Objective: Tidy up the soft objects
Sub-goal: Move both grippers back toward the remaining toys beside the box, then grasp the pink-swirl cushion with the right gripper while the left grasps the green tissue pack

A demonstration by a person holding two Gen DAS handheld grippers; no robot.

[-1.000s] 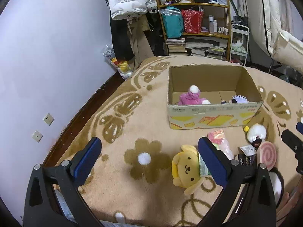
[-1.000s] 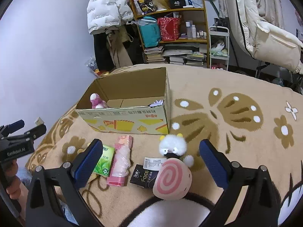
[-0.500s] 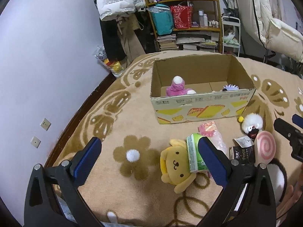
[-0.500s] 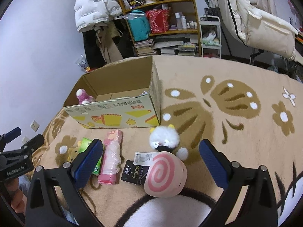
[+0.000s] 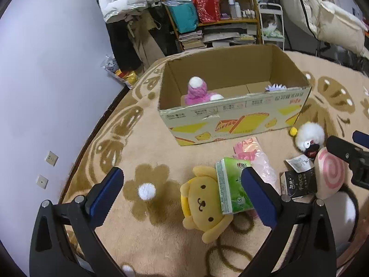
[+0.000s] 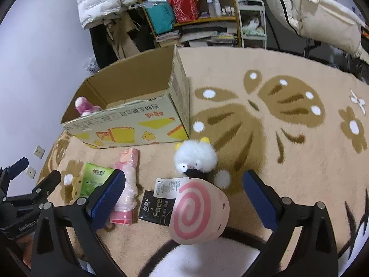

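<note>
An open cardboard box (image 5: 230, 117) (image 6: 138, 124) stands on the carpet with a pink plush (image 5: 198, 91) (image 6: 84, 107) inside. In front of it lie a yellow dog plush (image 5: 203, 205), a green tissue pack (image 5: 233, 188) (image 6: 94, 179) resting on the dog, a pink wrapped pack (image 5: 251, 154) (image 6: 128, 184), a black "Face" packet (image 5: 297, 184) (image 6: 156, 210), a white fluffy plush (image 5: 307, 136) (image 6: 196, 158) and a pink swirl cushion (image 5: 329, 175) (image 6: 198, 214). My left gripper (image 5: 182, 196) is open above the dog plush. My right gripper (image 6: 184, 200) is open around the swirl cushion, not touching it.
A beige carpet (image 6: 288, 138) with brown butterfly and flower patterns covers the floor. The wall (image 5: 46, 80) runs along the left. A cluttered shelf (image 5: 214, 11), hanging jackets (image 6: 103, 0) and a white padded coat (image 6: 318, 16) stand behind the box.
Both grippers have moved forward and lower toward the objects; the box and toys appear larger and nearer. Both stay open, holding nothing.
</note>
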